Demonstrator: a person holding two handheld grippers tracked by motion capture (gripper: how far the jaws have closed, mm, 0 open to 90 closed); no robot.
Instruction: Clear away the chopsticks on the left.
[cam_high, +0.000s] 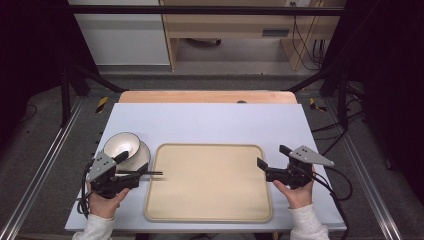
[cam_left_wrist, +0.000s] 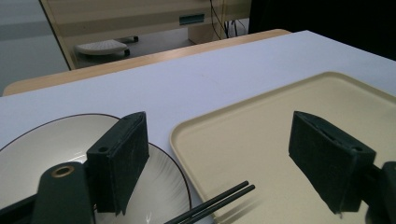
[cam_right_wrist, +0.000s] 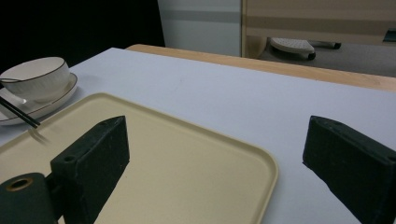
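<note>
Barely begun: tray (cam_high: 208, 210) bare; bowl (cam_high: 122, 144) on plate (cam_high: 142, 156) at tray's nine o'clock, chopsticks (cam_high: 149, 173) across edge. Left gripper (cam_high: 131, 167), right gripper (cam_high: 272, 161) both spread, pinching nothing.

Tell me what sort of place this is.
Probably a lab or workshop set up for recording: a dark metal frame surrounds the table, cables hang by a wooden desk, and the floor is bare.

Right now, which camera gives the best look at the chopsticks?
The left gripper view: the chopsticks lie close, tips over the tray rim. The high view shows them small; the right gripper view catches only their ends at its left edge.
</note>
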